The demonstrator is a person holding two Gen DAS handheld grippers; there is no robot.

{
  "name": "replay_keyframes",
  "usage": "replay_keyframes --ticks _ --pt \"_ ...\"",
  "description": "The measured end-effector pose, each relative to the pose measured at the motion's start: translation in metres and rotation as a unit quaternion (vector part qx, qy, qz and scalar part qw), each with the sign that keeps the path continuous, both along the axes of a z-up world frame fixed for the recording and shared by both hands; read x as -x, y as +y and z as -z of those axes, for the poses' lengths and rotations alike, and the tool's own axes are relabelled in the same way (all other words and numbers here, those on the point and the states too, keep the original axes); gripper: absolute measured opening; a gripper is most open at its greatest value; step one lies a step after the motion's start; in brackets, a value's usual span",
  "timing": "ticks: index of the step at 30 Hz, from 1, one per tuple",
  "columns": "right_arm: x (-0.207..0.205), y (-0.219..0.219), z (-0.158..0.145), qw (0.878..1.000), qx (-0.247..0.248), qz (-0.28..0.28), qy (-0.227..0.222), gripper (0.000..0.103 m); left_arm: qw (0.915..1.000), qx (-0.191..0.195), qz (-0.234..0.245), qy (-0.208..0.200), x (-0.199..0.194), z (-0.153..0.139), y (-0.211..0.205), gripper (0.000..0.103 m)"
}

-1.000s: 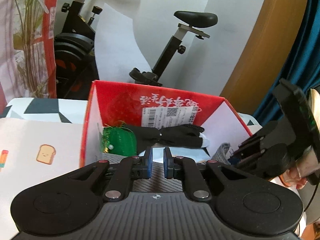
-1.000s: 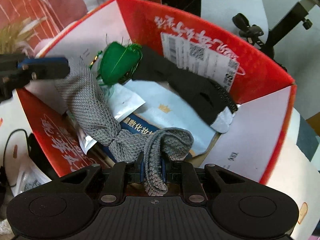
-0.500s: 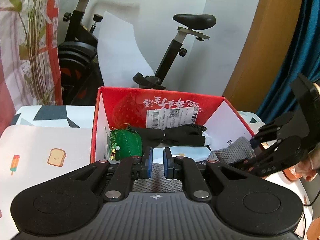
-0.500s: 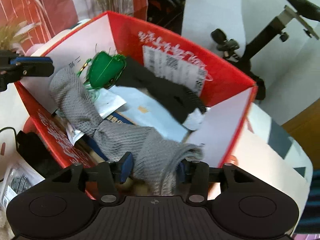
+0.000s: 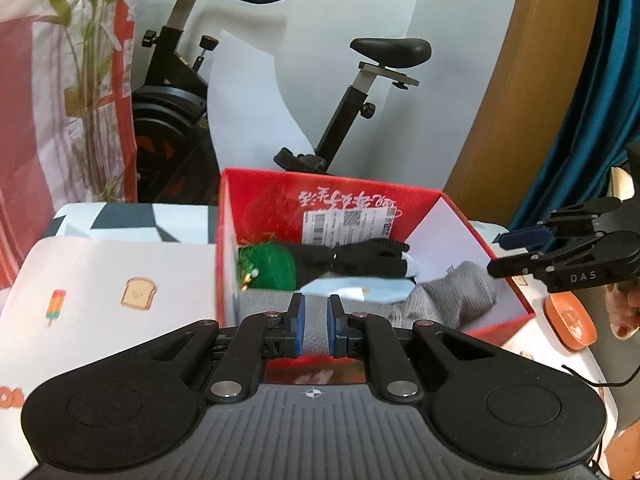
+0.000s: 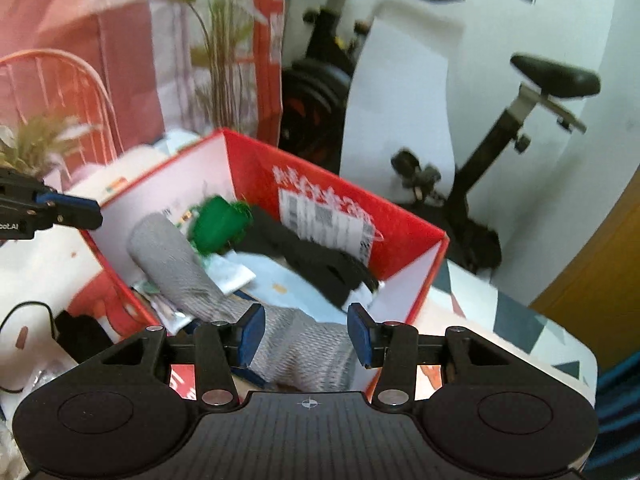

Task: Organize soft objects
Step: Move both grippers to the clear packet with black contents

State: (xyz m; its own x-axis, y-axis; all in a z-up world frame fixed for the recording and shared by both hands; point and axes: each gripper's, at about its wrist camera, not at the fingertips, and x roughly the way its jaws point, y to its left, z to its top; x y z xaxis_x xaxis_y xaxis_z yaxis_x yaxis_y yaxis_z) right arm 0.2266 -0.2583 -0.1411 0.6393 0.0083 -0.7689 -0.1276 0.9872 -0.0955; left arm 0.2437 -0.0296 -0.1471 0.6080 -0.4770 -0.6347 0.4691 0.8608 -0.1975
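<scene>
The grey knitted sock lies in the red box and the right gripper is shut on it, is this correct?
Not quite. The grey knitted sock lies in the red box, but the right gripper is open, its blue pads apart on either side, as the right wrist view shows.
</scene>
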Motion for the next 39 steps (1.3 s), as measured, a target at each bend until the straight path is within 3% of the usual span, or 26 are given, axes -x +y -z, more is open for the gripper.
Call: replay_keyframes --ticks 6,12,17,21,27,30,33,39 --pt "0.028 0.024 0.008 0.999 -0.024 -0.007 -0.049 0.042 0.9998 0.002 -0.008 0.02 0.021 0.009 0.021 0.012" --pt "0.051 0.059 0.016 0.994 -0.062 -0.042 -0.078 0.041 0.999 -0.013 0.019 0.038 0.053 0.02 0.03 0.012" --pt "0.062 0.082 0.035 0.992 -0.092 -0.06 -0.057 0.04 0.9957 0.008 0.008 0.092 0.07 0.047 0.033 0.012" --pt "0.072 0.083 0.061 0.993 -0.109 -0.039 -0.032 0.041 0.9916 0.014 -0.004 0.129 0.085 0.073 0.033 0.012" --pt "0.099 0.078 0.101 0.997 -0.08 -0.001 0.012 0.042 0.9829 0.02 -0.043 0.178 0.101 0.099 0.043 0.013" --pt "0.114 0.074 0.113 0.997 -0.073 0.022 0.026 0.051 0.9823 0.025 -0.057 0.177 0.108 0.097 0.047 0.014" --pt "0.128 0.074 0.12 0.997 -0.064 0.023 0.033 0.065 0.9817 0.028 -0.059 0.179 0.114 0.097 0.047 0.026" --pt "0.142 0.072 0.132 0.995 -0.073 0.049 0.04 0.069 0.981 0.018 -0.06 0.184 0.121 0.1 0.042 0.027"
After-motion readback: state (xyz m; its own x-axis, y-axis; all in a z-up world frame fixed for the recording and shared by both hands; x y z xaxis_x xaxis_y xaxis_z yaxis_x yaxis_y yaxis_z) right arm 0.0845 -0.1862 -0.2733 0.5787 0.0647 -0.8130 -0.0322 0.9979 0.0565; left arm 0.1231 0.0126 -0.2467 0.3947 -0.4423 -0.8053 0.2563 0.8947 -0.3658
